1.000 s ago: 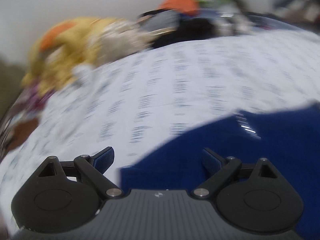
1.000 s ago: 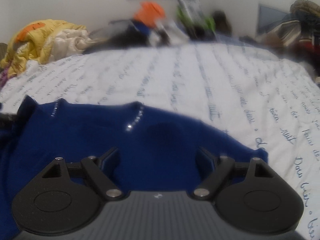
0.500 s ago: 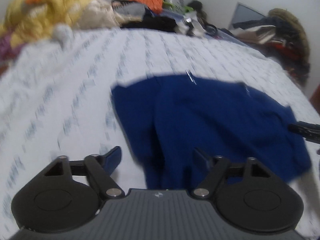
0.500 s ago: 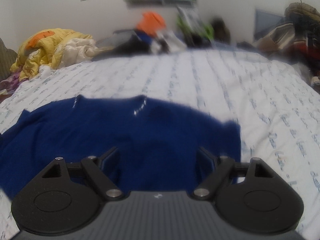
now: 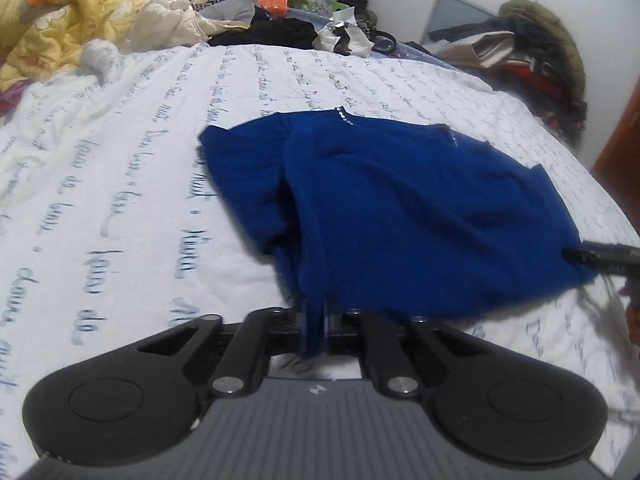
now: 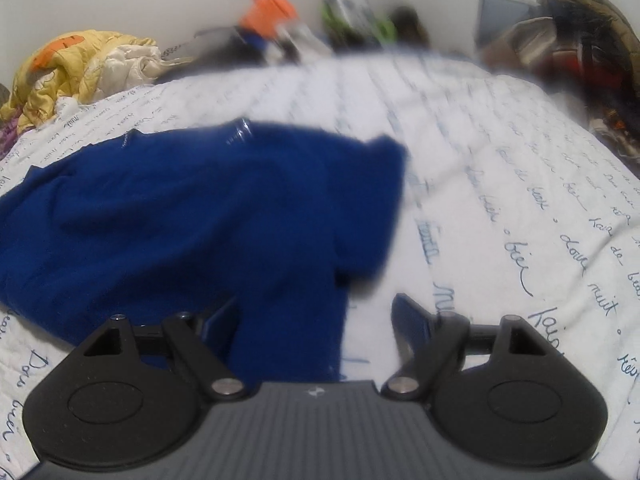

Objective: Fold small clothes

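My left claw (image 5: 314, 330) was clamped shut on a pinch of the blue sweater's (image 5: 400, 208) near hem, the cloth running up and away from the jaws. The sweater lay on the white printed bedsheet (image 5: 120, 184) directly ahead of that claw, its long axis reaching from the jaws toward the neckline at the far side. My right claw (image 6: 316, 324) stood wide, holding nothing; the garment's right hem corner sat between its fingers, nearer the left finger (image 6: 218, 320), unpressed. I judged the next move to turn on this corner: the right claw was nearest to it and needed only to close. Both claws pointed forward and downward at the bed.
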### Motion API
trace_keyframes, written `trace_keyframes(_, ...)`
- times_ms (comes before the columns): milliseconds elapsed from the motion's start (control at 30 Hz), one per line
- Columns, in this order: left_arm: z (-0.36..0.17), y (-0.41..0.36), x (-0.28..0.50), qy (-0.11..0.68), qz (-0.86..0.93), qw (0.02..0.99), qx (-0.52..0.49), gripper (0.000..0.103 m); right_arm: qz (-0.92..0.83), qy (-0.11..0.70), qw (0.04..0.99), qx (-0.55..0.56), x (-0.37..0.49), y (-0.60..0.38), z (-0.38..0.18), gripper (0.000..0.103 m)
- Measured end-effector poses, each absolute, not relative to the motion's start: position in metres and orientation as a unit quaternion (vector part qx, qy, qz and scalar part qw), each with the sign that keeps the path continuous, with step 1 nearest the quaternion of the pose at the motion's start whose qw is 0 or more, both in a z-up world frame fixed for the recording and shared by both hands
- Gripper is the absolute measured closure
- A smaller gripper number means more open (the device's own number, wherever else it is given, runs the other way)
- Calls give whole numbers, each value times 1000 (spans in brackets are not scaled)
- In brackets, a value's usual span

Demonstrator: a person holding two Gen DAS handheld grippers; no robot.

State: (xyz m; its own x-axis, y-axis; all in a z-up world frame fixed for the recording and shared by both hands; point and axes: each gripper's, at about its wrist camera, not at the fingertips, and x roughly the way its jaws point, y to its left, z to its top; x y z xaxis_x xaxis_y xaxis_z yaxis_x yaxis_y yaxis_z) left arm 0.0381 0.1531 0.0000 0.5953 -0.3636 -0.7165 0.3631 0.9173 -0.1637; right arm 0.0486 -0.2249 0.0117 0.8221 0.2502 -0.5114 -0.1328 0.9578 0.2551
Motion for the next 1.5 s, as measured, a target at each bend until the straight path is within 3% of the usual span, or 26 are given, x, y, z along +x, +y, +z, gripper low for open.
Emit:
trace_keyframes(67,1,163,35,407,-195,892,23,101,101,281,949,102,49,-226,11,15)
trace_keyframes(267,9,185,33,404,-152,902,13,102,68,255,960,89,42,-219,23,14)
trace_keyframes(333,18,179,34,377,-144,915,1,93,72,231,967,85,38,-211,33,14)
trace_keyframes(367,21,170,36,367,-145,919,3,74,82,223,968,87,38,-206,38,14)
trace_keyframes(400,24,160,38,356,-148,923,4,47,96,220,967,87,40,-200,42,14)
trace_keyframes(467,25,136,39,328,-151,932,11,26,117,219,966,76,43,-183,46,14)
trace_keyframes(633,5,88,37,339,-162,923,83,26,130,240,962,-1,47,-149,38,14)
trace_keyframes(733,-16,80,32,363,-125,913,138,25,138,256,957,10,42,-159,28,12)
trace_keyframes(833,-6,85,26,351,-141,920,102,23,141,264,953,42,39,-176,30,12)
trace_keyframes(967,16,71,35,295,-108,946,79,5,134,241,959,65,46,-173,41,12)
trace_keyframes(1233,-2,32,56,319,-42,944,71,5,101,254,959,80,64,-147,32,12)
trace_keyframes(1333,-12,29,53,331,-43,940,68,5,91,250,961,78,59,-146,24,0)
trace_keyframes(1500,-23,30,48,335,-40,939,70,2,97,240,962,85,56,-151,19,0)
